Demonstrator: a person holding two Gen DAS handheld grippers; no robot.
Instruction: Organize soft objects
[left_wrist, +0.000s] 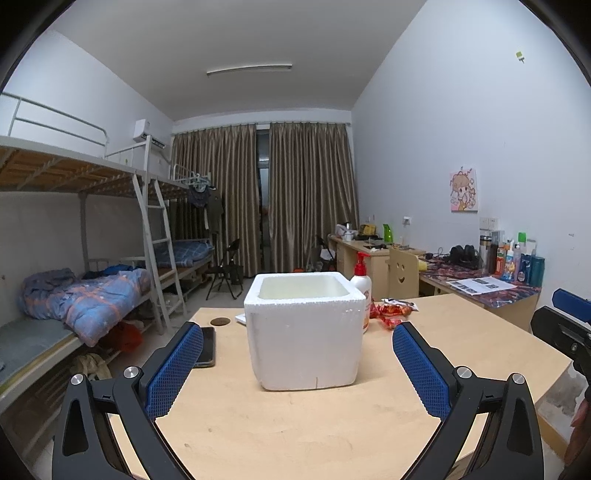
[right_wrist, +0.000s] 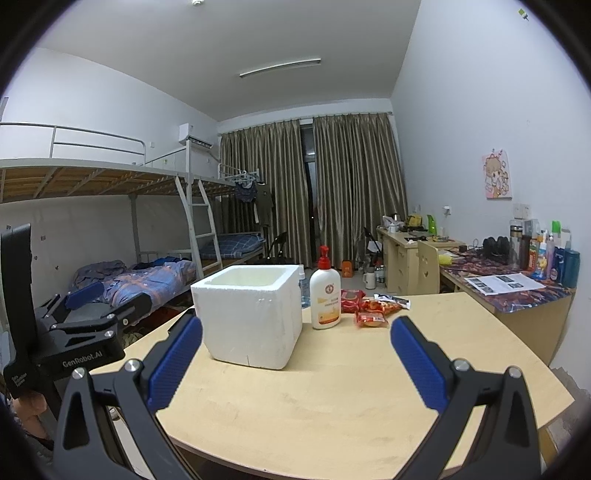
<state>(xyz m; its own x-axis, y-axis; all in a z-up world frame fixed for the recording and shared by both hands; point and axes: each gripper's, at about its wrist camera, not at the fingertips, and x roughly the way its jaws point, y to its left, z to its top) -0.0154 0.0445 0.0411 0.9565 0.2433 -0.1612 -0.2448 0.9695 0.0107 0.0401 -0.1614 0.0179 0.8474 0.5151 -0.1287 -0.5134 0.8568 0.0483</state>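
- While both tools hover over the near edge of the wooden table (left_wrist: 295, 435), the left gripper (left_wrist: 297, 339) has its blue pads spread wide with nothing between them, and same deal for the right gripper (right_wrist: 295, 334), wide apart and empty.
- From the left wrist view, a dark phone (left_wrist: 207, 347) lies flat at about 10 o'clock from the gripper, just beside the left pad.
- Dead ahead at 12 o'clock sits the white foam box (left_wrist: 304, 328), upright, top open. Can't see down to its bottom from either view.
- In the right wrist view that box is more like 11 o'clock, turned corner-on.
- Just beside the box, at its 3 o'clock, stands a white lotion bottle (right_wrist: 325, 295) with a red pump, upright.
- Right of the bottle, around 1 o'clock from the right gripper, are the red snack packets (right_wrist: 371, 308), a little loose cluster lying on the table, near the bottle but not touching it as far as I can tell.
- Further back at 2 o'clock is a desk (right_wrist: 517, 295) with papers and bottles.
- Off at 9 o'clock are bunk beds (left_wrist: 74, 295) with a blue quilt.
- Way back at 12 o'clock hang brown curtains (left_wrist: 266, 192).
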